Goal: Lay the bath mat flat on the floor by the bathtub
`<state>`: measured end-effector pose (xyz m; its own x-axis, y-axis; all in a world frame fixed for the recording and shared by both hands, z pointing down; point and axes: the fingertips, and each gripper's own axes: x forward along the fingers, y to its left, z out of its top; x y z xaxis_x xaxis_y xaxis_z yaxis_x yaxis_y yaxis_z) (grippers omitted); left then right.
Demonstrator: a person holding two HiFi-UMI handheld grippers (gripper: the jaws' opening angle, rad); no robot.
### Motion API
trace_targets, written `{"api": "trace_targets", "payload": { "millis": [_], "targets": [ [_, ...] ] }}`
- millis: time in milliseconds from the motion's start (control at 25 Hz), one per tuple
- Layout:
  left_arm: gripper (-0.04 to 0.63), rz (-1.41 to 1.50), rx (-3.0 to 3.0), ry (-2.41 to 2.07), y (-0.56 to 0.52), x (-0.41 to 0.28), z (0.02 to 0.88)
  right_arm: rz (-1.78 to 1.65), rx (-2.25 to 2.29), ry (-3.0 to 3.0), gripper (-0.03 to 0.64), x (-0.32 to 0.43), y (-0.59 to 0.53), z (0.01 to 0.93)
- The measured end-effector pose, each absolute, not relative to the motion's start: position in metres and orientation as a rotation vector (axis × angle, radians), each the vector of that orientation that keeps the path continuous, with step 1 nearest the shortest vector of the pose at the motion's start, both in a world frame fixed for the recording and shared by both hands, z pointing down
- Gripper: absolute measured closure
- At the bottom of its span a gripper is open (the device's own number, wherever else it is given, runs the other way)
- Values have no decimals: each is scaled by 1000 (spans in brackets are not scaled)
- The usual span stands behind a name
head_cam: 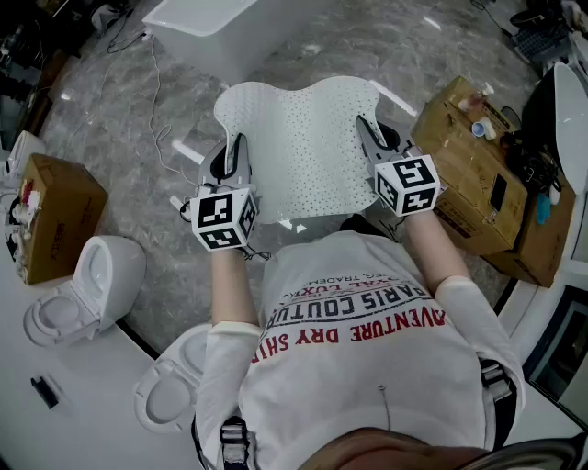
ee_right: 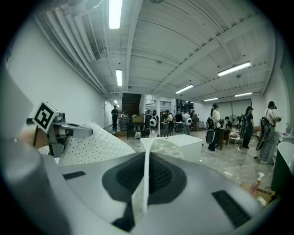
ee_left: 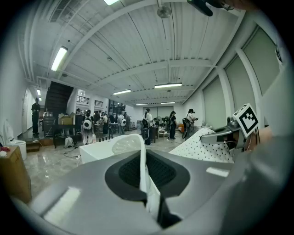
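Two handheld grippers pinch a white, dotted bath mat [head_cam: 303,147] by its opposite side edges and hold it spread out in front of the person, above the grey marble floor [head_cam: 119,119]. The left gripper [head_cam: 236,149] has its jaws clenched on the mat's left edge; in the left gripper view a thin white strip of mat stands upright, squeezed between the two dark pads. The right gripper [head_cam: 366,128] is clamped the same way on the right edge, with the mat's edge seen as a narrow white fold between its pads in the right gripper view. The mat sags slightly between them, and its far edge is wavy. A white bathtub [head_cam: 207,27] stands on the floor just beyond the mat's far edge, ahead of the person. One brown cardboard box [head_cam: 469,165] with small items on top sits to the right, and another box [head_cam: 55,216] to the left. A white toilet [head_cam: 87,285] stands near the left box. Several people stand in the bright hall far behind the bathtub.
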<state>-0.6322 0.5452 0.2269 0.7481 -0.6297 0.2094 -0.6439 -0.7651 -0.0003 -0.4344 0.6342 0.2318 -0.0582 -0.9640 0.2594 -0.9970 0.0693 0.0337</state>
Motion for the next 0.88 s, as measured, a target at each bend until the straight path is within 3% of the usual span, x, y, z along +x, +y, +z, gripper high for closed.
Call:
{"api": "trace_targets", "payload": {
  "millis": [880],
  "targets": [
    [578, 338, 2845, -1006, 517, -620, 245, 385, 2040, -2110, 604, -418, 604, 259]
  ]
}}
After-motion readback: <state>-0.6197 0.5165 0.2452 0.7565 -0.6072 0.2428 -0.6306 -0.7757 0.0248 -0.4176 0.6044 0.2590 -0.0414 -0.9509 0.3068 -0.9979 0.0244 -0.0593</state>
